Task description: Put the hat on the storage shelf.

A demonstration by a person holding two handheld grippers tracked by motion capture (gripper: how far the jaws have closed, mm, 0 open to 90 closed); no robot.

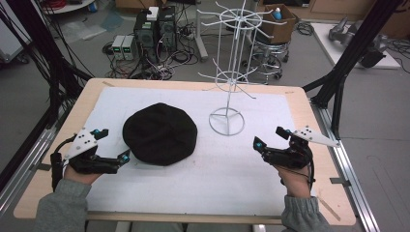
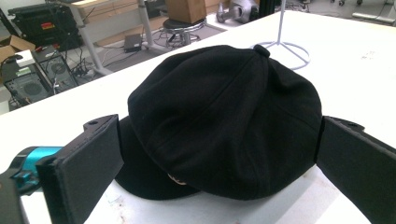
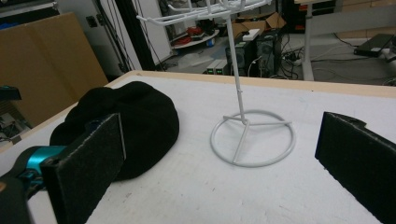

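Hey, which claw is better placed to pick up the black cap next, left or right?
Left, most likely. The left claw sits open right at the edge of the soft black fabric cap, jaws either side of it in the left gripper view. The right claw is open too, but apart from the cap, nearer the white wire display stand.

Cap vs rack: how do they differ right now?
The cap is black, soft and lies low and flat; the rack is white wire and stands tall and upright. The cap sits in front of the open left tool, the rack further back. Both rest on the white mat.
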